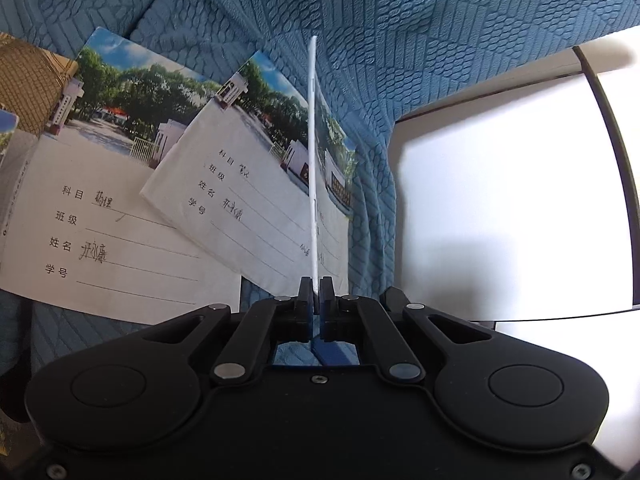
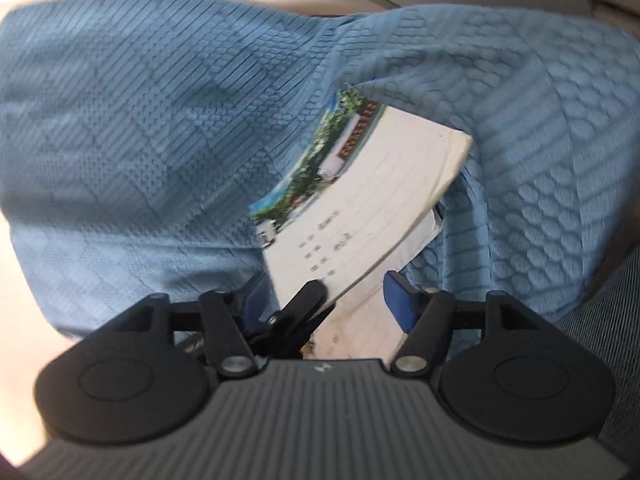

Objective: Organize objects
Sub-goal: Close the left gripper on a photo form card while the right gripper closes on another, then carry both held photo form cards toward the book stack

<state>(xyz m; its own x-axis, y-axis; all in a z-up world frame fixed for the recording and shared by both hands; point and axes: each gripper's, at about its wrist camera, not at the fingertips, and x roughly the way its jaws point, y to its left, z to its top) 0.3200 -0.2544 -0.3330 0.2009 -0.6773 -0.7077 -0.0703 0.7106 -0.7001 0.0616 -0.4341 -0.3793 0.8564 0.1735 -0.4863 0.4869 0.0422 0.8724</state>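
Two grippers work over notebooks on a blue cloth (image 1: pixel 440 40).
Left gripper (image 1: pixel 317 292) pinches a thin notebook (image 1: pixel 313 160) edge-on above two flat ones; right gripper (image 2: pixel 320 296) stands open around another notebook (image 2: pixel 360 216).

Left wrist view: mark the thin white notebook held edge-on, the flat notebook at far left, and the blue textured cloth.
Thin white notebook held edge-on (image 1: pixel 313 152), left wrist view, its upright edge.
Flat notebook at far left (image 1: pixel 100 216), left wrist view, white cover.
Blue textured cloth (image 1: pixel 420 40), left wrist view, bare weave.
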